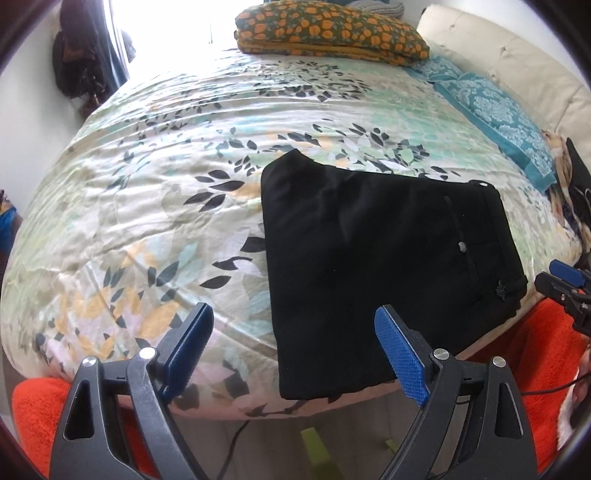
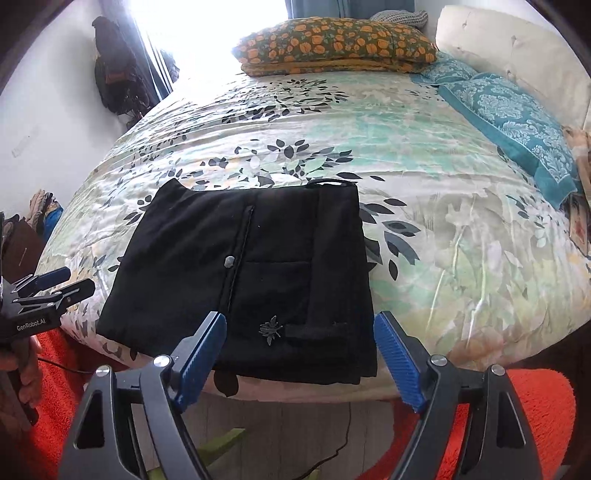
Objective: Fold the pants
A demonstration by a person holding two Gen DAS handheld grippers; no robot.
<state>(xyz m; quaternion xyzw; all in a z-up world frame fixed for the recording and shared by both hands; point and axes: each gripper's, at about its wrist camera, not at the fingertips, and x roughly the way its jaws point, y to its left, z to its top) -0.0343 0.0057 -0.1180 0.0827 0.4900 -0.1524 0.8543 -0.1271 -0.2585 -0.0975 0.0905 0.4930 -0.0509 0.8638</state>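
You face a bed (image 2: 424, 236) under a leaf-printed quilt. At twelve o'clock a bright window (image 2: 207, 33) washes out; an orange-flowered pillow (image 2: 332, 46) lies below it. At two o'clock stands a cream padded headboard (image 2: 517, 51). Dark bags (image 2: 114, 74) hang at ten o'clock. An orange rug (image 2: 535, 413) covers the floor.

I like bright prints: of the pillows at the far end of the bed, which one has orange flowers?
The dark green pillow lying across the far end, covered in orange flowers. The teal pillows along the right side beside the cream headboard carry only a pale damask pattern.

Black pants (image 2: 243, 284), folded flat on bed
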